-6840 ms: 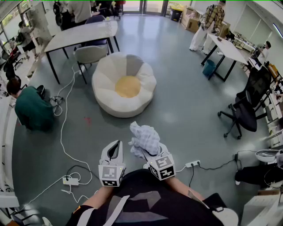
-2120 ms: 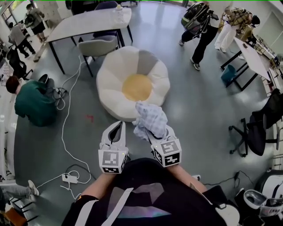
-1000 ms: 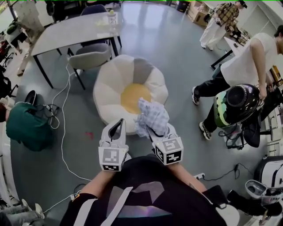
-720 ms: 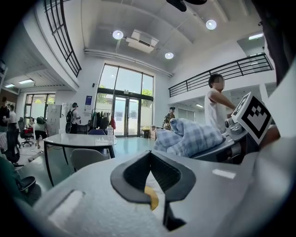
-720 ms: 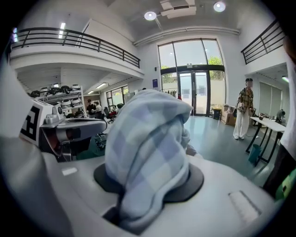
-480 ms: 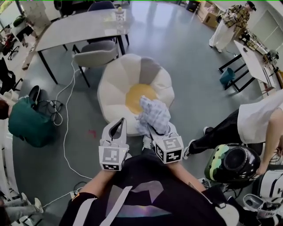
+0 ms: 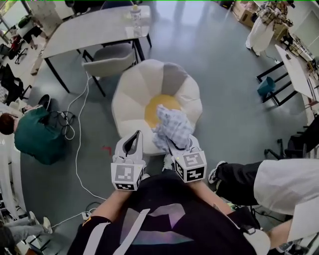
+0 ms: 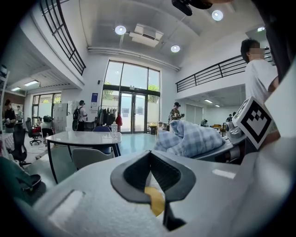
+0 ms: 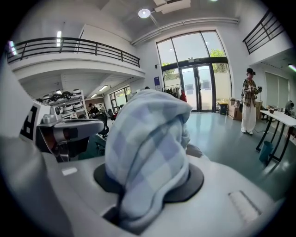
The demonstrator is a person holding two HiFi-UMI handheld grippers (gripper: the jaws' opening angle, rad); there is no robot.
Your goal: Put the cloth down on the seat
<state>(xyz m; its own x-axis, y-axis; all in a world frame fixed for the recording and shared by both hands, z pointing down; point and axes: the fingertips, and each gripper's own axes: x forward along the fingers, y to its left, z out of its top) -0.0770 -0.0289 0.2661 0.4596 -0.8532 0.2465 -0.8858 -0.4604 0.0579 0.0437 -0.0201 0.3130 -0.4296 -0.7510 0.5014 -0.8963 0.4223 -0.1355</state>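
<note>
The seat [image 7: 133, 99] is a white flower-shaped beanbag with a yellow centre [image 7: 153, 105], on the floor straight ahead. A blue-and-white checked cloth [image 7: 172, 127] is bunched up in my right gripper [image 7: 173, 143], whose jaws are shut on it. The cloth hangs over the seat's near edge and part of the yellow centre. It fills the right gripper view as the cloth [image 9: 148, 148] rising from between the jaws. My left gripper [image 7: 133, 138] is beside it on the left, shut and empty, with its tips [image 8: 150, 155] meeting. The cloth [image 8: 189, 139] shows to its right.
A grey table [image 7: 84, 30] with a bottle [image 7: 134, 12] and a grey chair [image 7: 107, 57] stand behind the seat. A person in green [image 7: 32, 137] crouches at left by a white cable [image 7: 77, 144]. Another person's leg and shoe [image 7: 234, 177] are close on my right.
I have come closer to the seat, and the cloth now hangs over its near edge. The passer-by on the right has moved down toward the lower right corner.
</note>
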